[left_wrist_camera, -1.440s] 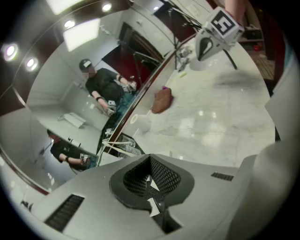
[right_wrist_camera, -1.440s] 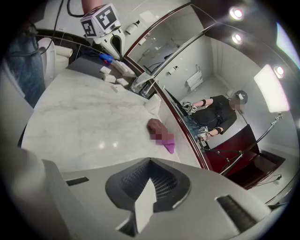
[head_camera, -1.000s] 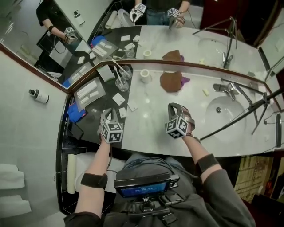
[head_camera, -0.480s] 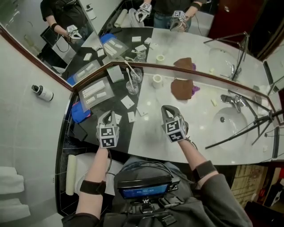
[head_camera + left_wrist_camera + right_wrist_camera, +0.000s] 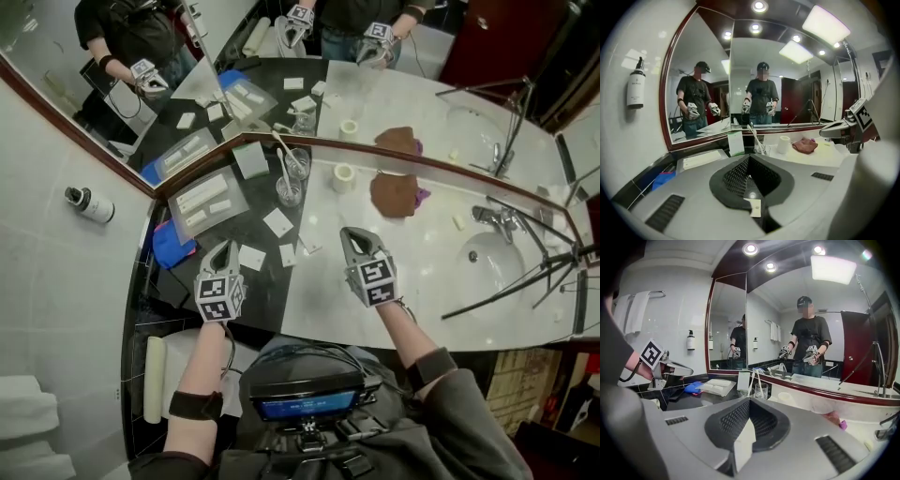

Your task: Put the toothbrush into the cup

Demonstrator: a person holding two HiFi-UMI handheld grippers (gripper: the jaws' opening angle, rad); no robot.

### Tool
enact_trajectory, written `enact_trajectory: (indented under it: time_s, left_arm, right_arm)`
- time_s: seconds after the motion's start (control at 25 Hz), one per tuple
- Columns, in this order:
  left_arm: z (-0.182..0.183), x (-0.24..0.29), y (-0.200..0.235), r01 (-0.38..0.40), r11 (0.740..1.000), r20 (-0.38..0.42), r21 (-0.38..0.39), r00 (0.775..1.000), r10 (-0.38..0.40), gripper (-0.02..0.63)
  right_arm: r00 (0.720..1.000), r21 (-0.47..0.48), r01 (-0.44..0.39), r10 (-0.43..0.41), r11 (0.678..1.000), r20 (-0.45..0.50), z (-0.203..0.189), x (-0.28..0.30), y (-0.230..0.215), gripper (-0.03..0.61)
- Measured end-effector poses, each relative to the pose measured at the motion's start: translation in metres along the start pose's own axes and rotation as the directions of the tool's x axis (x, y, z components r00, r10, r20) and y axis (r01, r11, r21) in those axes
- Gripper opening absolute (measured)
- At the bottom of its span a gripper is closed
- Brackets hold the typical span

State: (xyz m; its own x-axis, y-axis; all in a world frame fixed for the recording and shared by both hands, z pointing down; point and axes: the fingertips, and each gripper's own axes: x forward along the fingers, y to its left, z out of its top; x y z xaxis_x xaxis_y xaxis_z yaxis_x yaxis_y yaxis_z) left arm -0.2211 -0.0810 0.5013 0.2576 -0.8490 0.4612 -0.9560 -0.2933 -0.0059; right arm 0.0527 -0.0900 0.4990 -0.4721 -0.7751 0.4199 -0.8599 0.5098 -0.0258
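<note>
A white toothbrush (image 5: 283, 153) stands tilted in a clear glass cup (image 5: 297, 161) at the mirror's corner; a second glass (image 5: 289, 192) stands just in front of it. The left gripper view shows the toothbrush (image 5: 753, 136) far ahead. My left gripper (image 5: 222, 251) hovers over the black counter, shut, with a tiny white scrap low in the seam of its jaws. Over the white counter (image 5: 422, 281), my right gripper (image 5: 354, 234) is shut on a flat white paper slip (image 5: 742, 441). Both grippers are well short of the cups.
Small white packets (image 5: 278, 222) lie between the grippers and the cups. A white roll (image 5: 344, 176) and a brown cloth (image 5: 394, 194) sit by the mirror. A tray (image 5: 206, 202) and blue cloth (image 5: 169, 246) lie left; the sink (image 5: 487, 262) and faucet (image 5: 492, 217) are right.
Both grippers have rolled about their own axes and drifted slightly toward the counter's front edge. Their jaws stayed shut. The toothbrush and cups have not moved.
</note>
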Motion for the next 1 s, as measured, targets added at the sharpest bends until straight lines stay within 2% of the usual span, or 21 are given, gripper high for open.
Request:
enact_trajectory:
  time_s: [0.44, 0.72, 1.0]
  left_arm:
    - [0.001, 0.012, 0.005, 0.014, 1.0, -0.003, -0.022, 1.0, -0.014, 0.002]
    - [0.008, 0.022, 0.006, 0.009, 0.999, -0.011, -0.039, 1.0, -0.009, 0.002]
    - [0.019, 0.046, 0.008, 0.021, 0.999, -0.005, -0.047, 1.0, -0.022, 0.002]
  right_arm:
    - [0.999, -0.001, -0.024, 0.024, 1.0, -0.03, 0.0, 0.02, 0.009, 0.017]
    - [0.996, 0.009, -0.085, 0.086, 0.996, -0.024, 0.009, 0.046, 0.01, 0.025]
    - [0.985, 0.054, -0.164, 0.167, 0.985, -0.048, 0.024, 0.112, 0.007, 0.167]
